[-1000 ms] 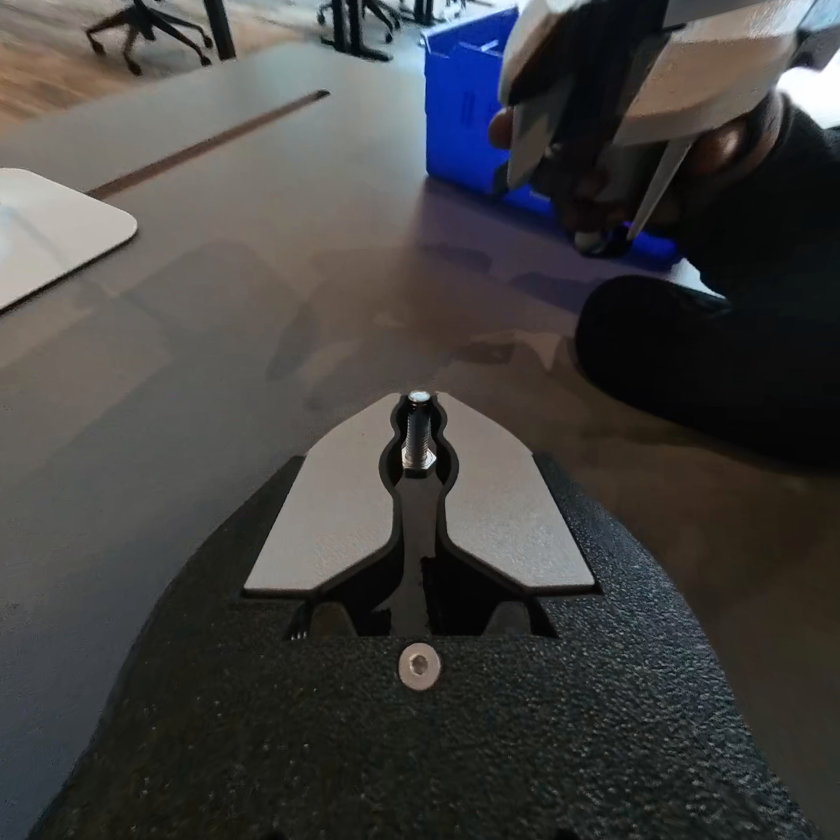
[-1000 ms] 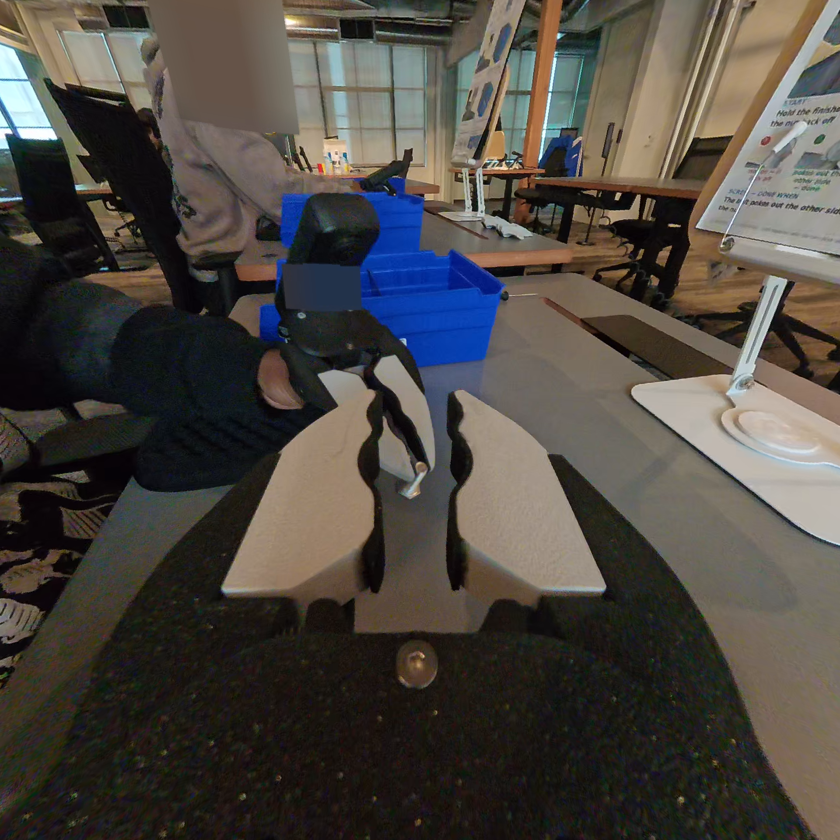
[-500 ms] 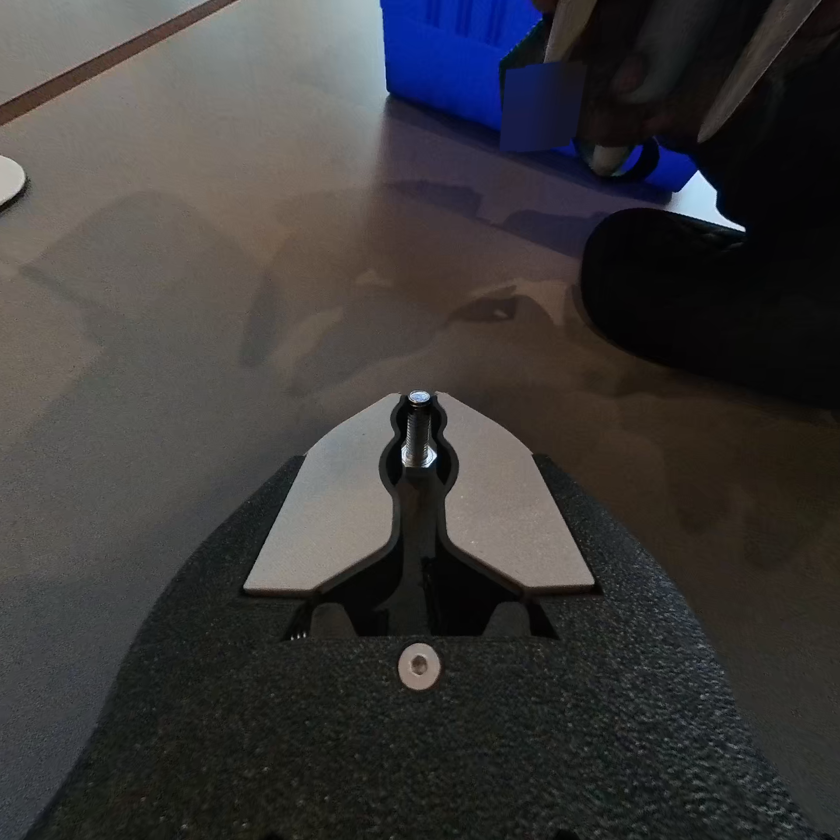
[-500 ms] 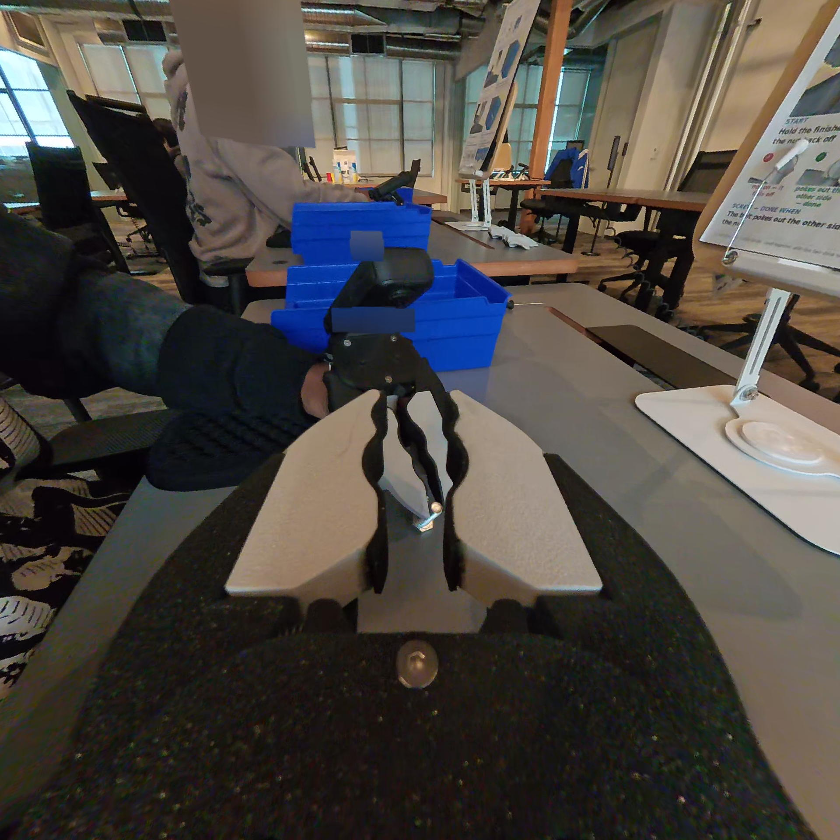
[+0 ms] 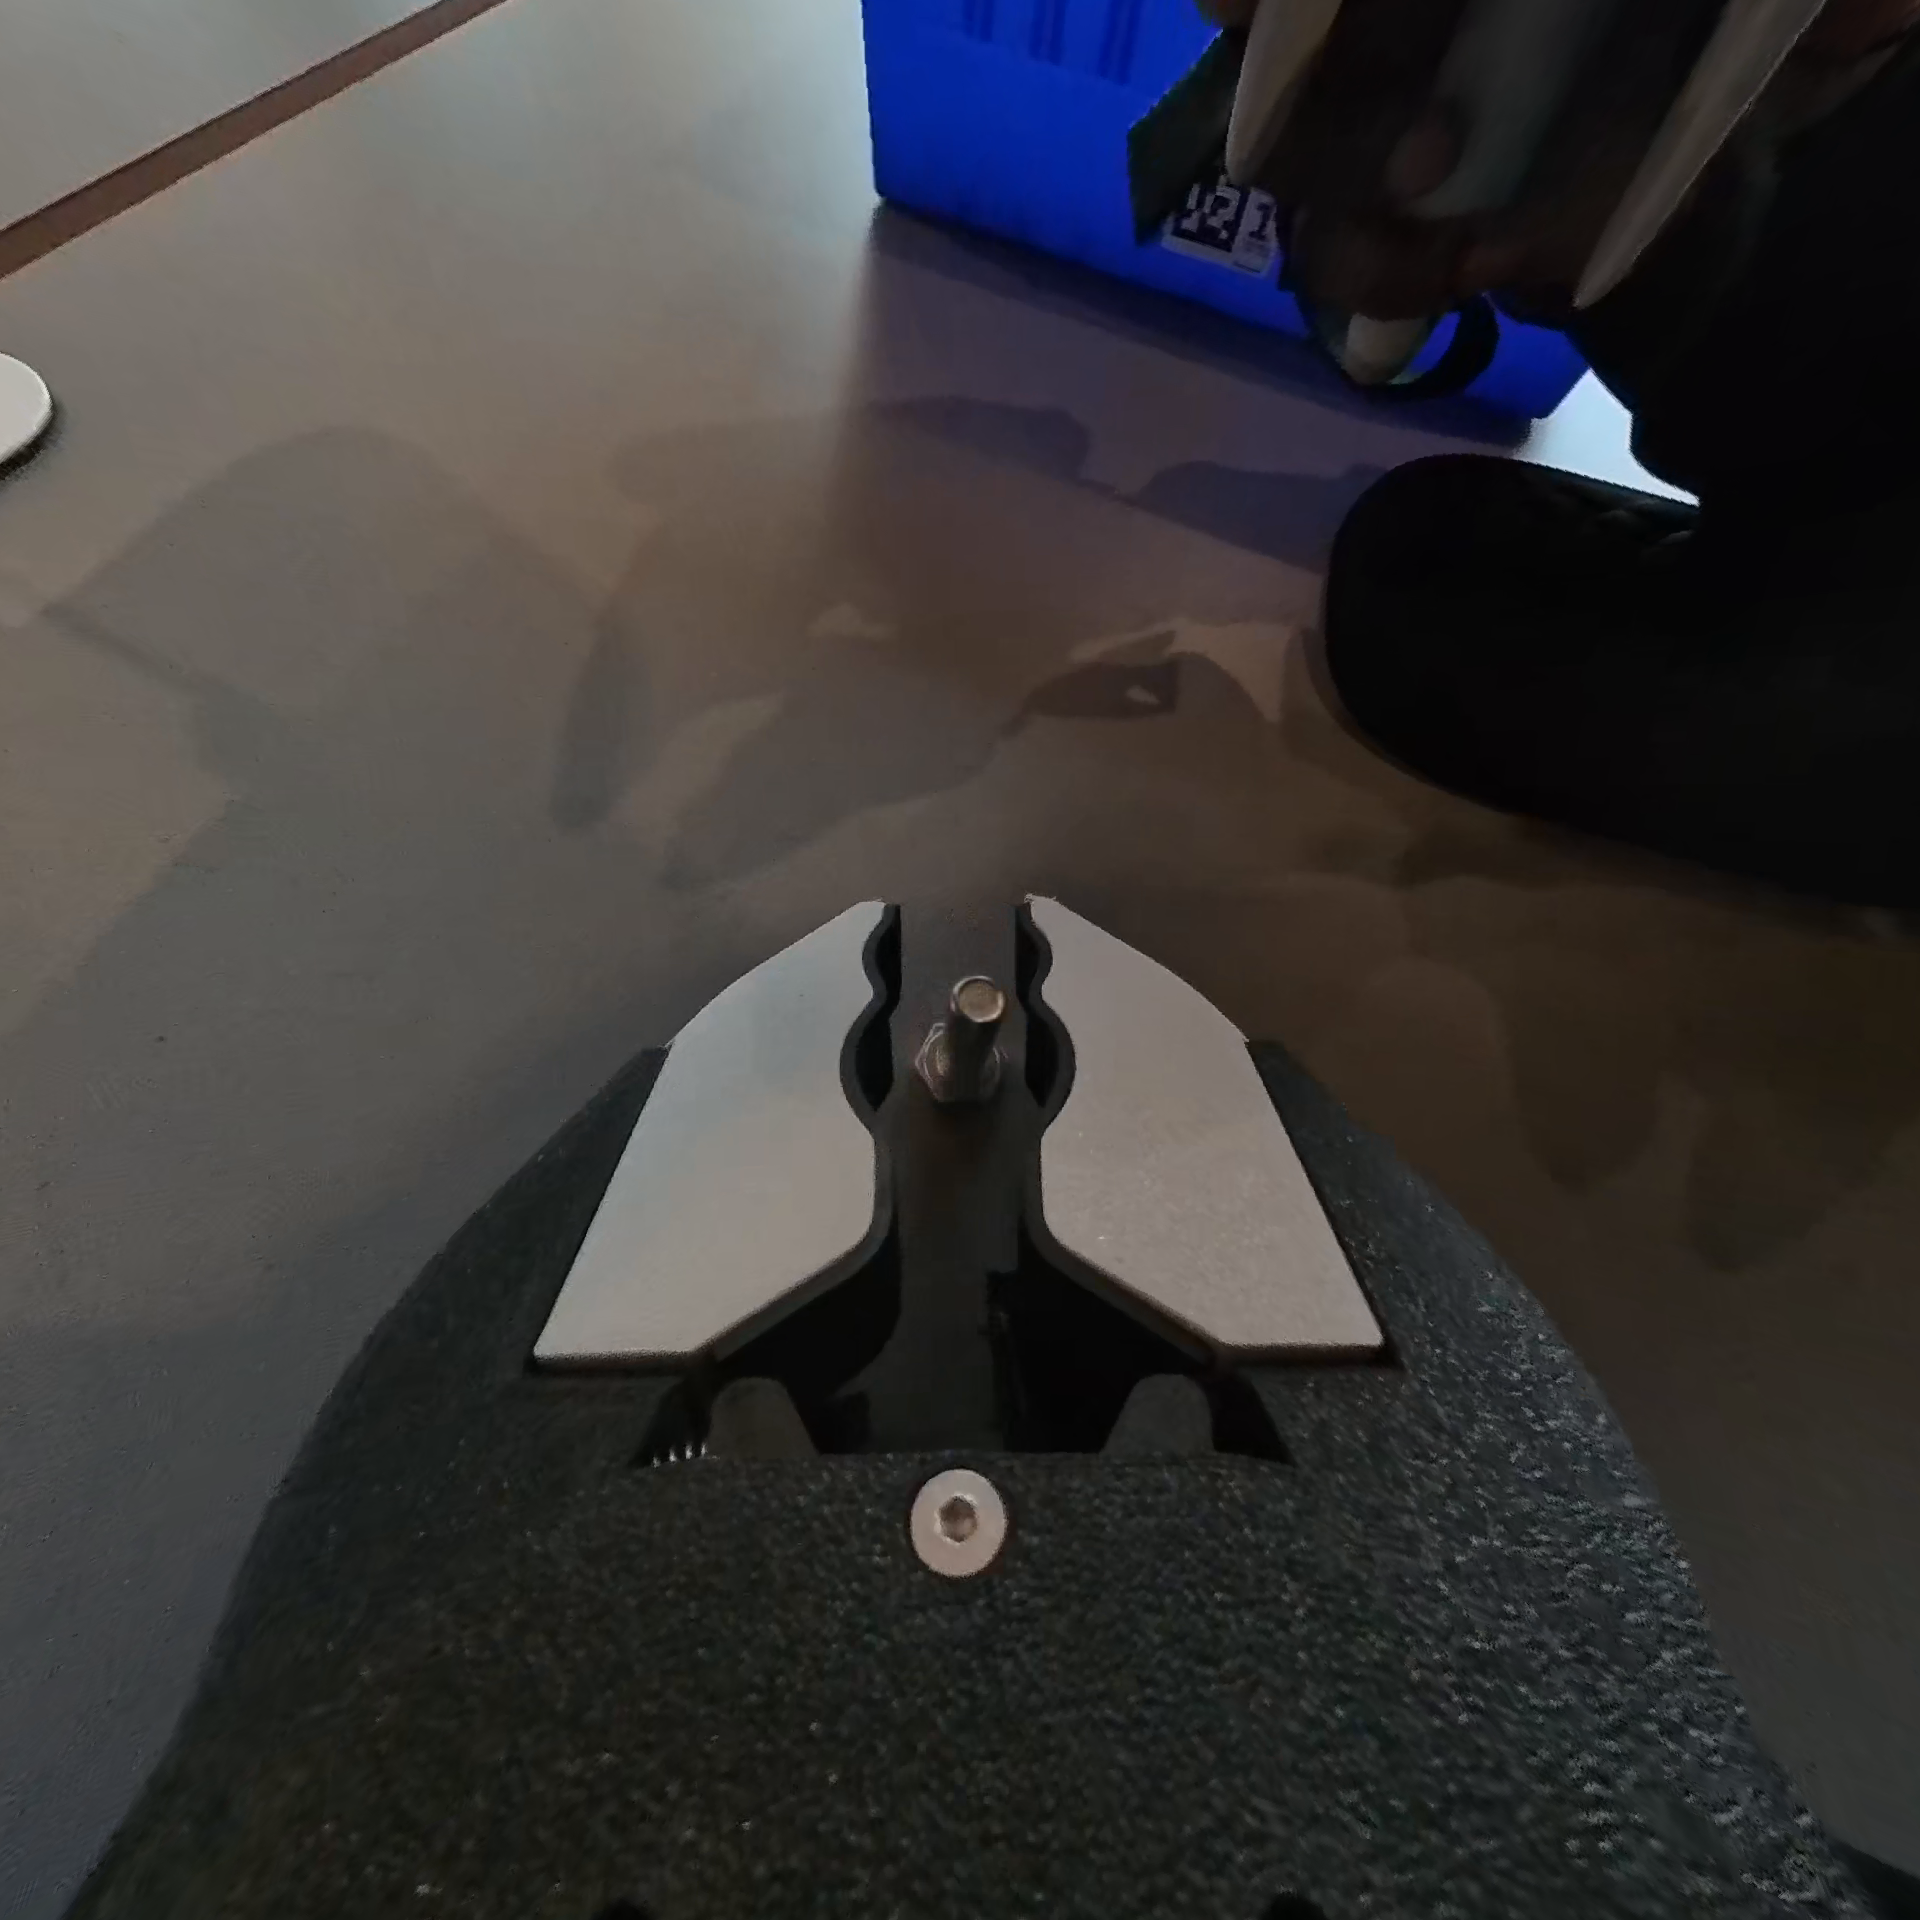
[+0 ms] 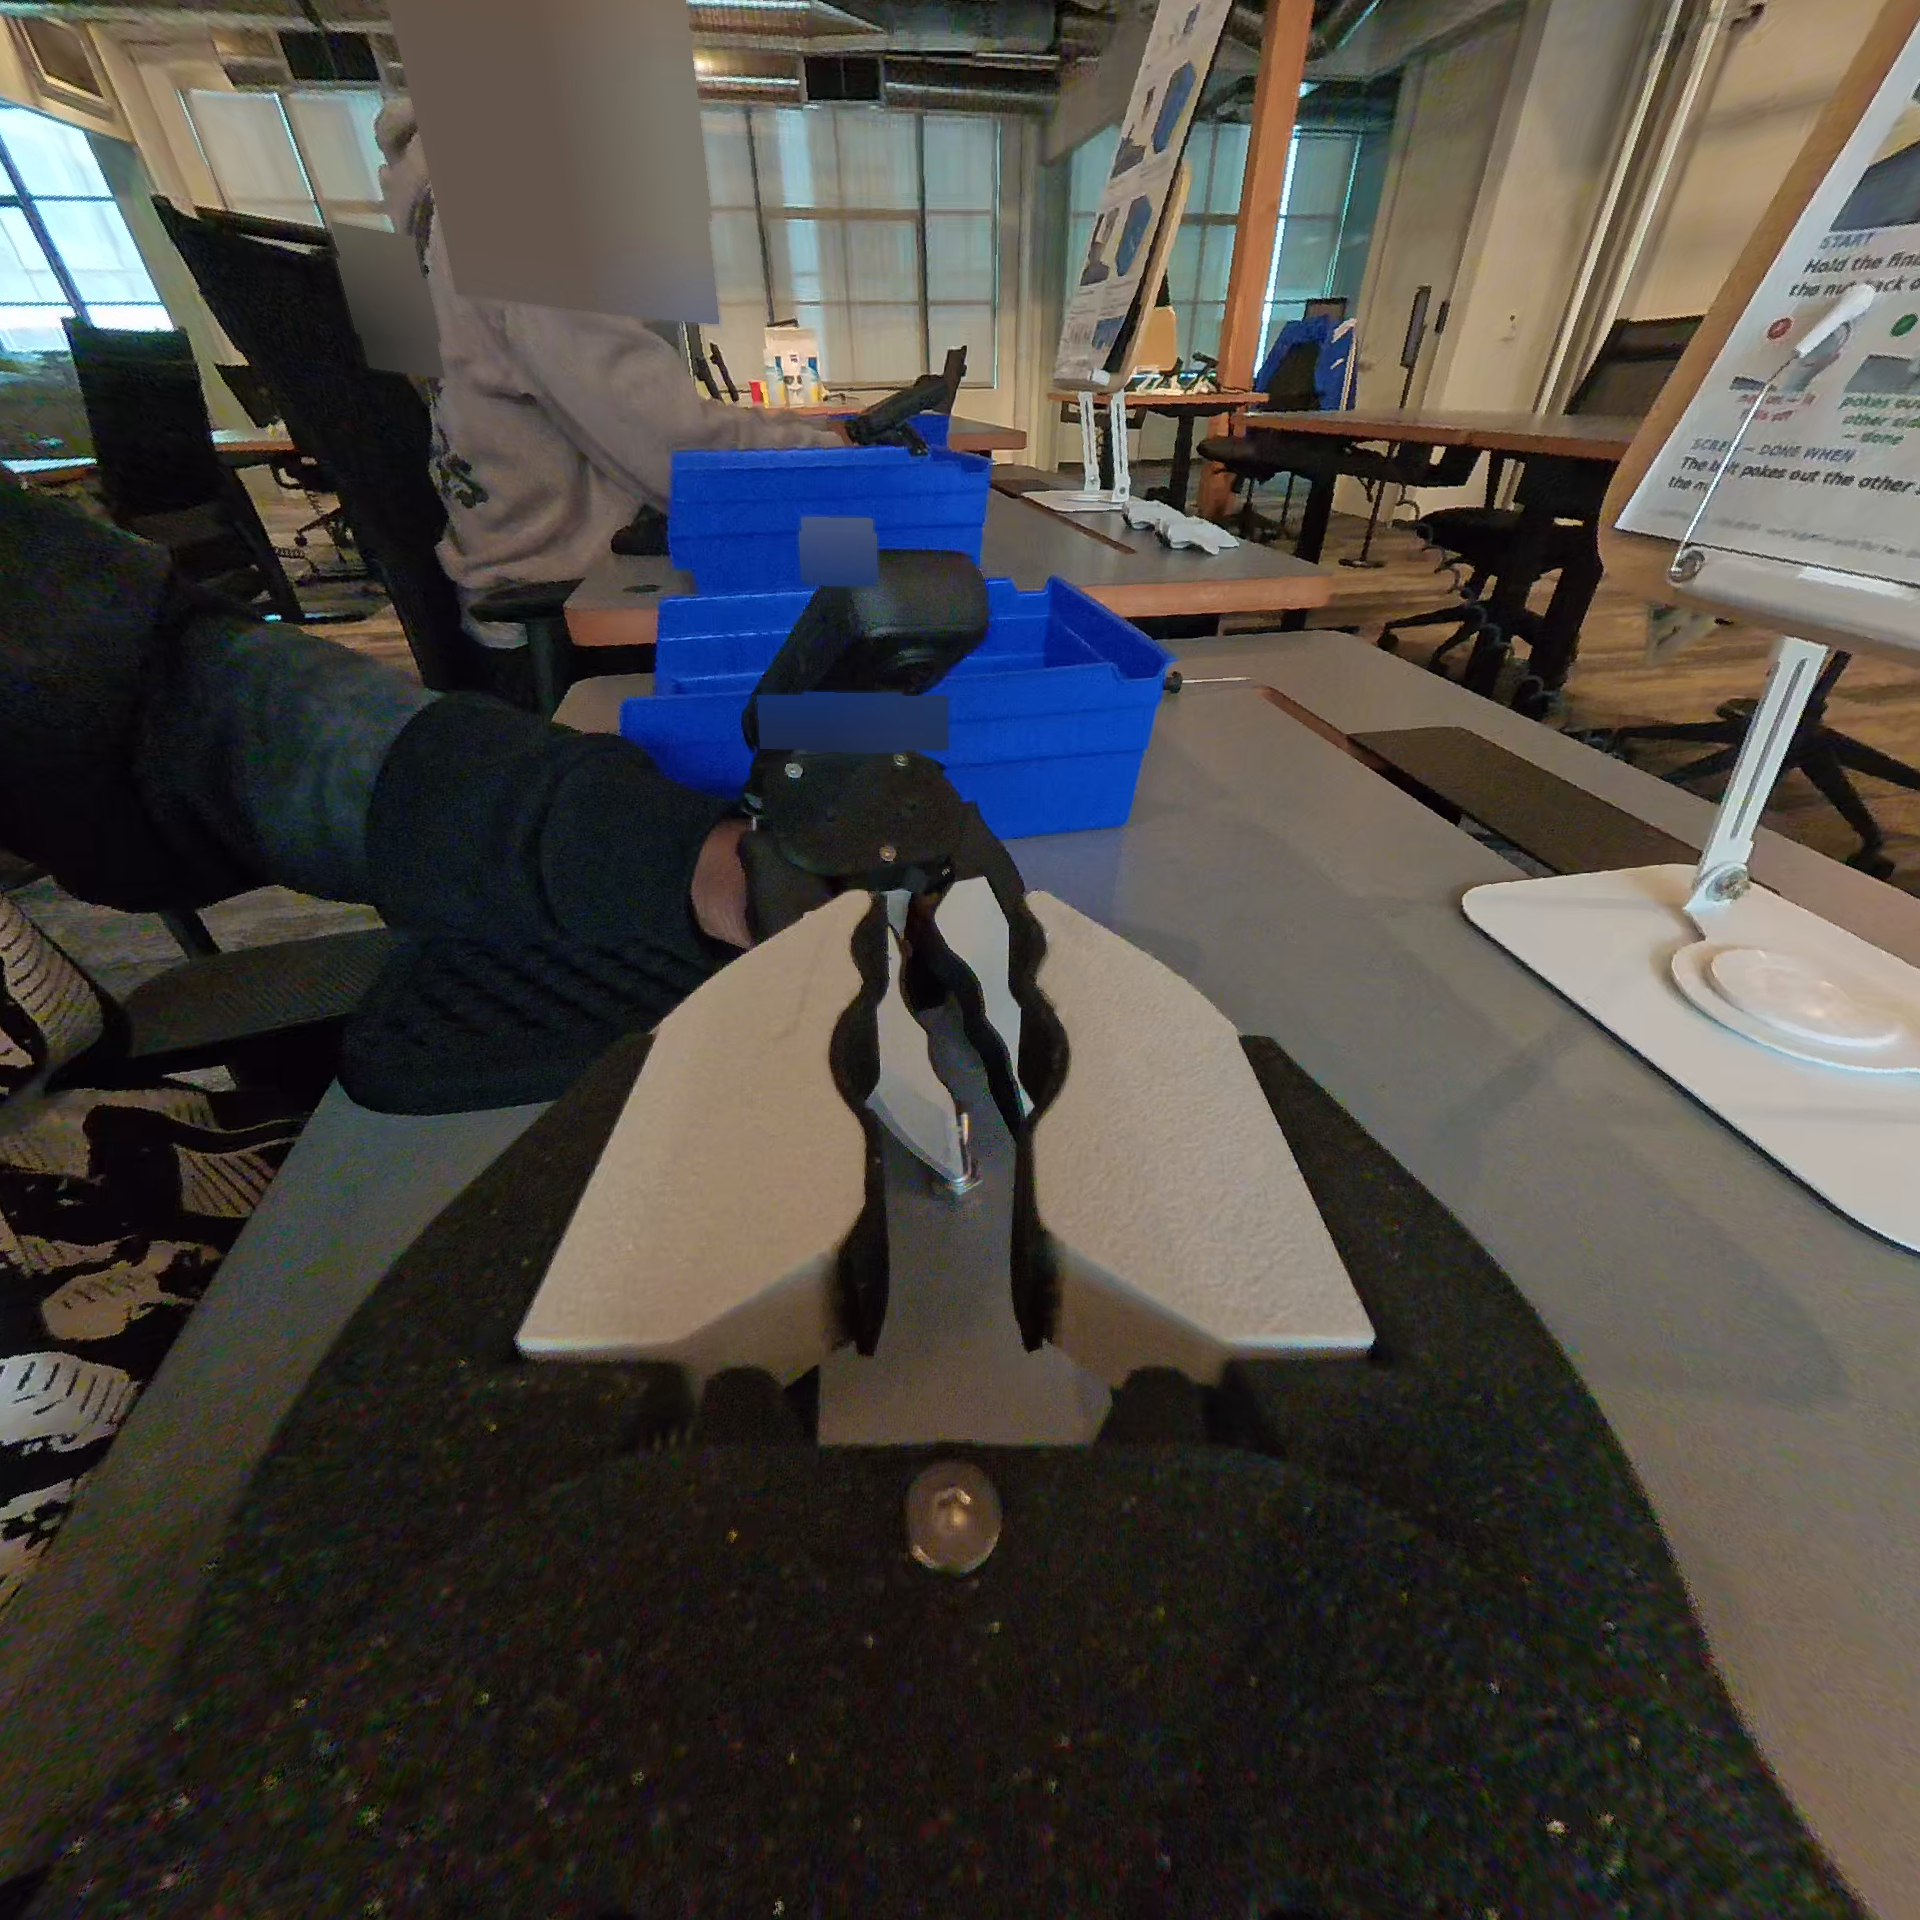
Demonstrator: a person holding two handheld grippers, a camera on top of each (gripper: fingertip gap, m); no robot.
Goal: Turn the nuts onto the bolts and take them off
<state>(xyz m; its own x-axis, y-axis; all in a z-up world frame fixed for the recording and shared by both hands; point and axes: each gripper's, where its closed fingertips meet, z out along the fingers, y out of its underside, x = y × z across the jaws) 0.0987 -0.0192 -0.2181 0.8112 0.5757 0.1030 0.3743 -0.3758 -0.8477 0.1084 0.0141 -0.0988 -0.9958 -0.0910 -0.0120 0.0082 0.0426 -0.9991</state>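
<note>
A small steel bolt [image 5: 961, 1049] with a nut threaded low on it stands upright on the grey table [image 5: 520, 727]. My left gripper [image 5: 956, 909] is open, its jaws a little apart on either side of the bolt without touching it. The right wrist view shows the same bolt [image 6: 961, 1158] on the table between the left gripper's [image 6: 971, 1132] lowered fingers. My right gripper [image 6: 951, 904] is open and empty, pointed at the left gripper from close by. It also shows at the top right of the left wrist view [image 5: 1413, 234].
A blue bin [image 6: 1049, 748] stands behind the left gripper, also in the left wrist view [image 5: 997, 125]. A white stand base [image 6: 1662, 997] with an instruction board is at the right. The holder's dark sleeve [image 6: 468, 883] rests on the table's left edge. A person sits behind. Left tips to right tips: about 12 cm.
My left gripper came down to the table and opened, letting go of the bolt, which now stands free. My right gripper moved closer to the left one.
</note>
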